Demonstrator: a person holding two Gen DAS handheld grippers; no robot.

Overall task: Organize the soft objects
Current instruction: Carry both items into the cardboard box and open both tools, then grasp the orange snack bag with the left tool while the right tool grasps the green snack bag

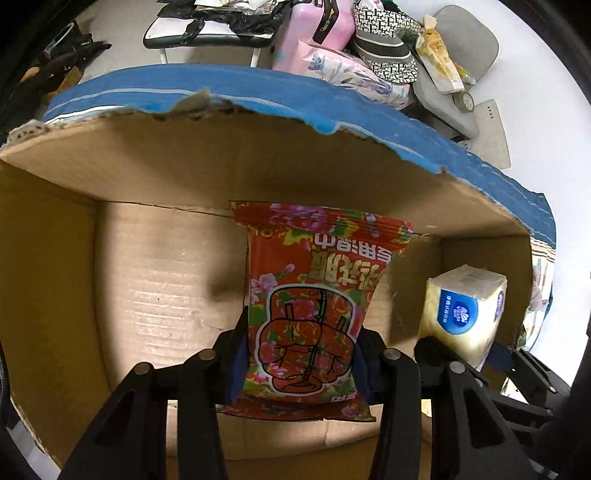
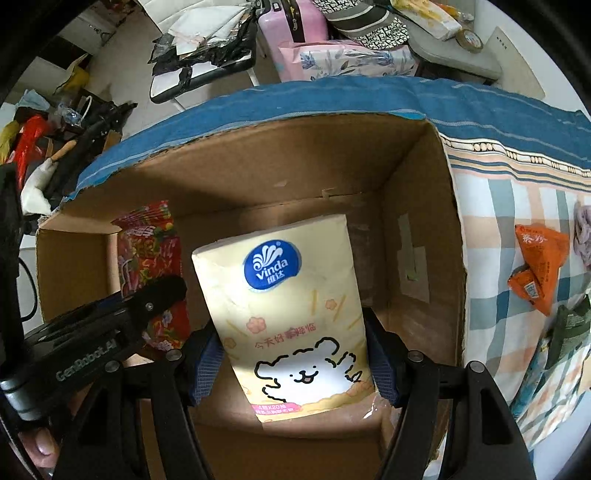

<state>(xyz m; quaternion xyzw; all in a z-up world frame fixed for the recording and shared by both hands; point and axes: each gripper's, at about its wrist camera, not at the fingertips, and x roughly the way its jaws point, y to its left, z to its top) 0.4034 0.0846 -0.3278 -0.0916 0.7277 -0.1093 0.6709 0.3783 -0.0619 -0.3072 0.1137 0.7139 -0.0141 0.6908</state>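
My left gripper [image 1: 301,360] is shut on a red floral wet-wipe pack [image 1: 310,302] and holds it inside an open cardboard box [image 1: 147,266]. My right gripper [image 2: 295,363] is shut on a cream Vinda tissue pack [image 2: 291,317] and holds it inside the same box [image 2: 417,206]. In the left wrist view the tissue pack [image 1: 461,310] shows at the right. In the right wrist view the red pack [image 2: 151,251] and the left gripper's fingers [image 2: 155,295] show at the left.
The box sits on a bed with a blue and checked sheet [image 2: 517,192]. An orange packet [image 2: 539,266] and other small packs lie on the sheet to the right. A pink suitcase [image 1: 317,26], bags and a chair stand beyond the box.
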